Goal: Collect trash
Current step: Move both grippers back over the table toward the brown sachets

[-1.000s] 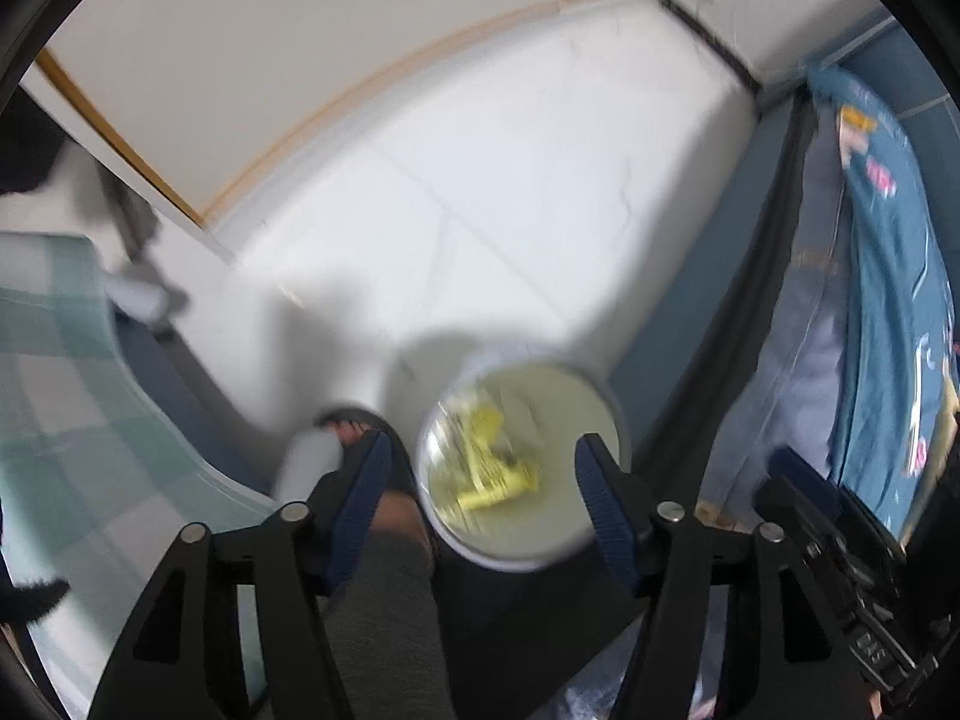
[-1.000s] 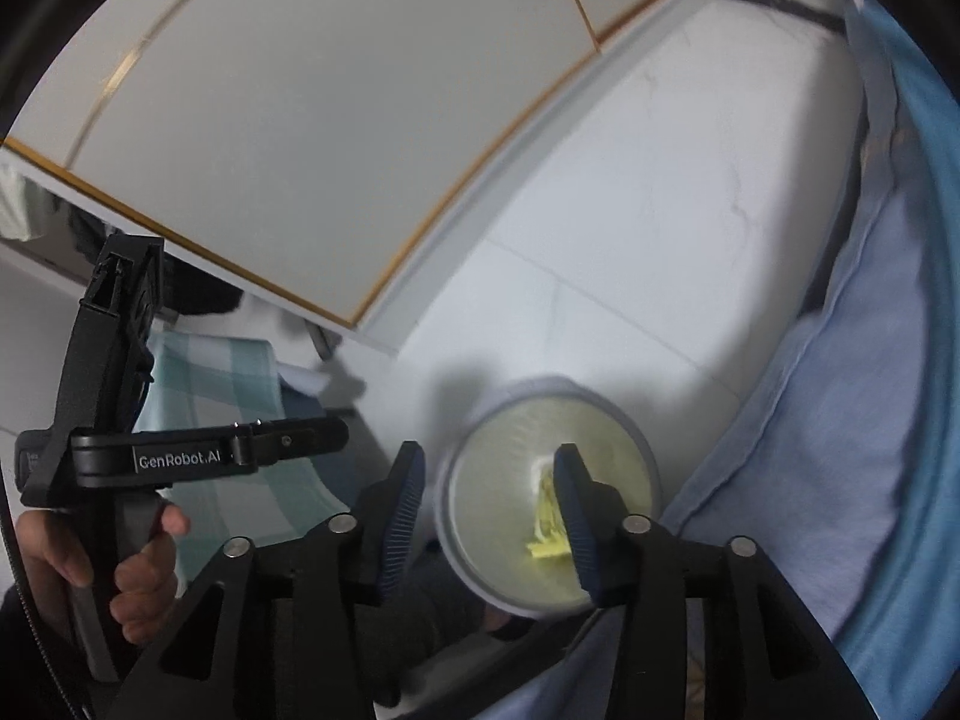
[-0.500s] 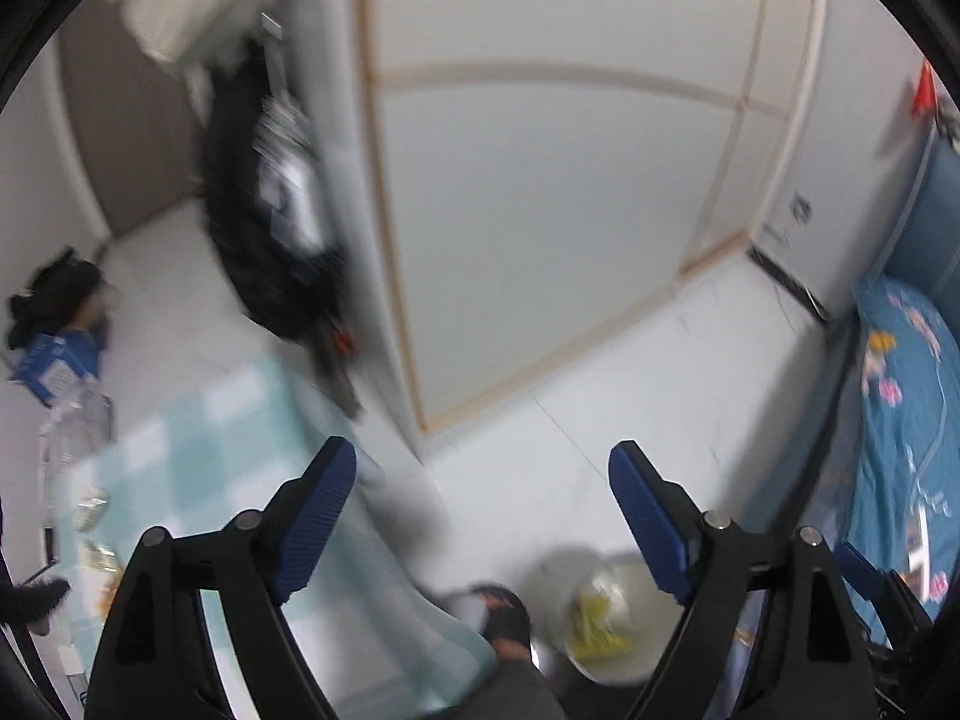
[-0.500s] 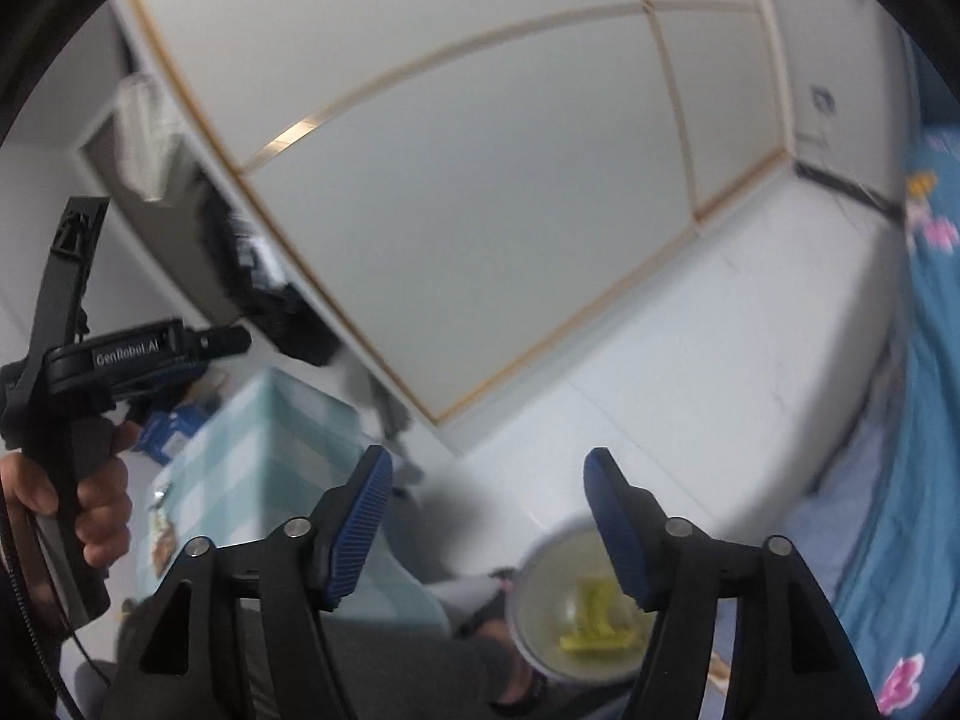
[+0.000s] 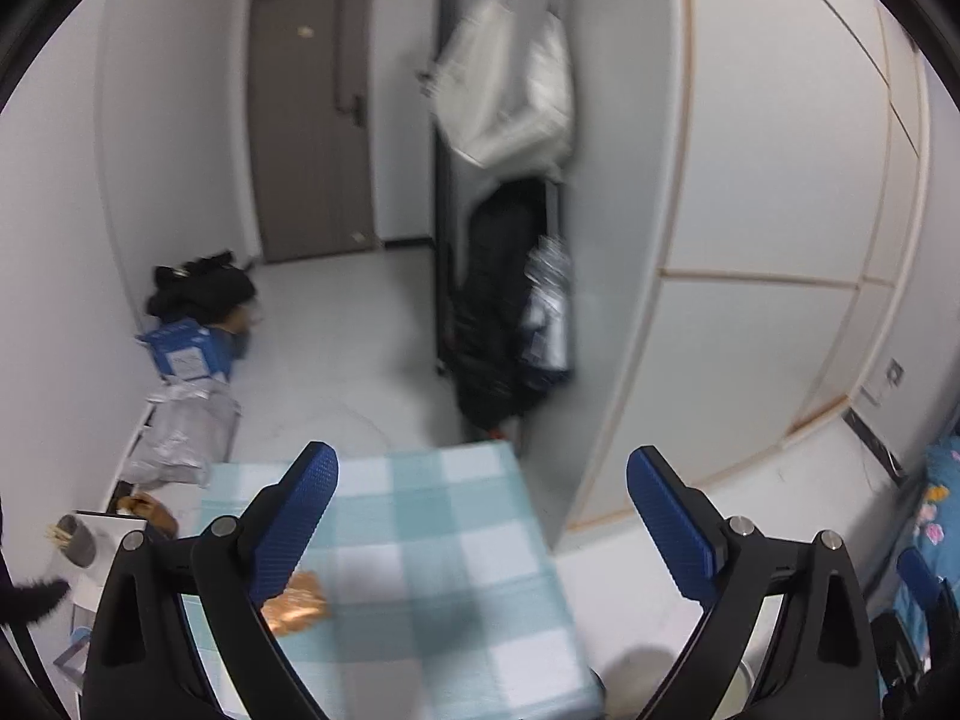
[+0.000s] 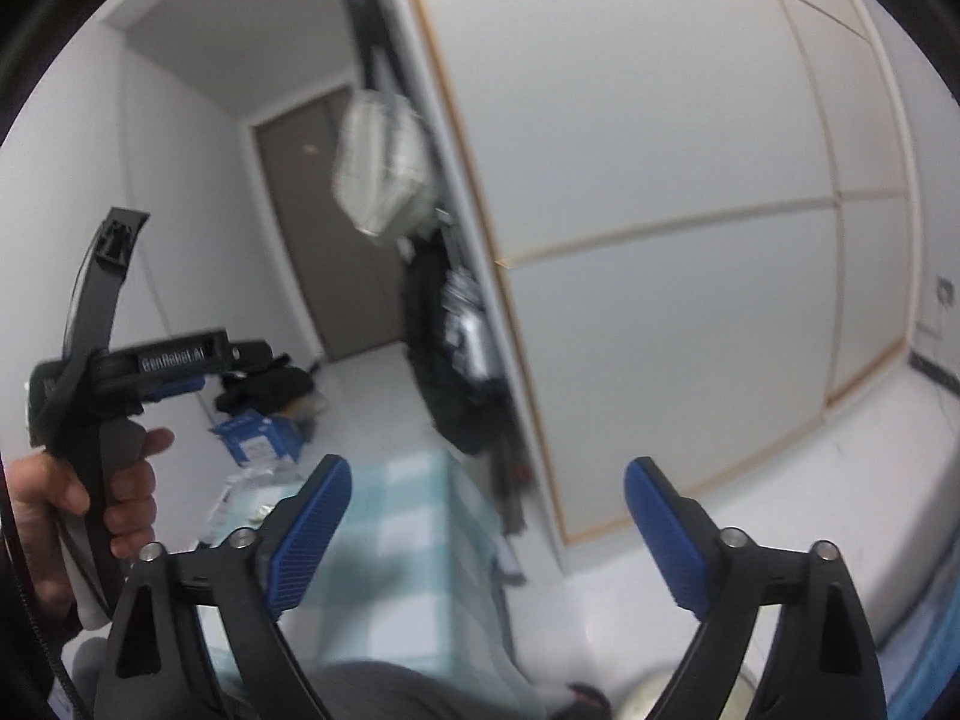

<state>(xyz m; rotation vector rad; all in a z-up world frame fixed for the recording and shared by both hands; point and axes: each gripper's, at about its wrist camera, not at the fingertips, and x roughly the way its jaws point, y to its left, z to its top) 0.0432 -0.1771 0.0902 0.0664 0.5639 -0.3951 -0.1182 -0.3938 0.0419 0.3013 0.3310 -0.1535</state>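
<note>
Both the left gripper (image 5: 480, 516) and right gripper (image 6: 486, 516) gape wide, holding nothing. Best to lower the left one squarely over the orange wrapper (image 5: 297, 603), lower left on the checked tabletop (image 5: 450, 540), then pinch.

One readable marking, on the left tool

In the right wrist view, white lettering on the black plastic body of the hand-held left gripper (image 6: 180, 385) reads roughly "GenRobot.AI", softened by blur. The blue cardboard box with a white label (image 6: 255, 441) on the floor carries print too small and blurred to read in either view (image 5: 186, 354).
</note>
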